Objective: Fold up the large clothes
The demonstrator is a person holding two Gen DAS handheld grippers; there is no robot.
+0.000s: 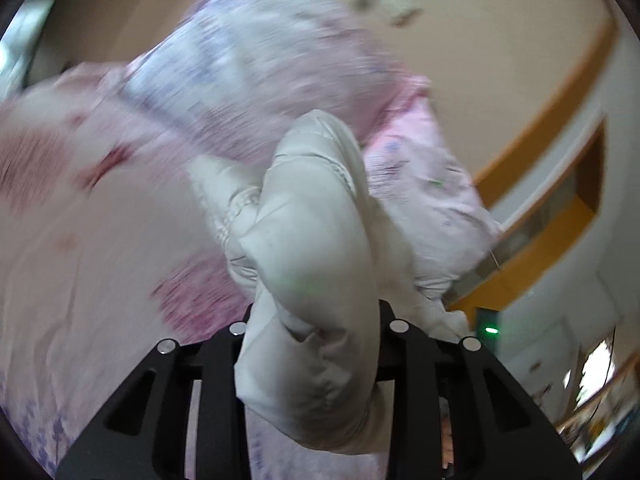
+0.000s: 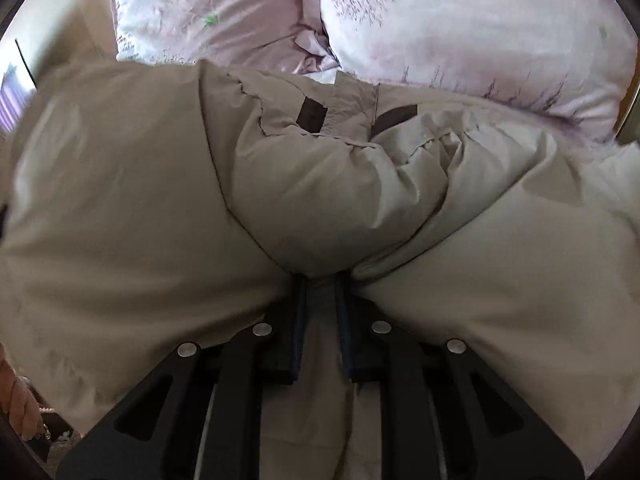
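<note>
Left wrist view: my left hand-held gripper (image 1: 310,344) clamped on puffy beige padded jacket (image 1: 312,240), lifted w/ pink floral pillows (image 1: 248,72) behind. Right hand-held gripper (image 2: 320,280) pinches same jacket (image 2: 160,200), bunched on bed near pillows (image 2: 460,28).

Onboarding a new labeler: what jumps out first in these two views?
The beige padded jacket fills the right wrist view, bunched between the fingers of the right hand-held gripper. In the blurred left view, a pale fold of it drapes over the left hand-held gripper. Pink floral pillows lie behind.
</note>
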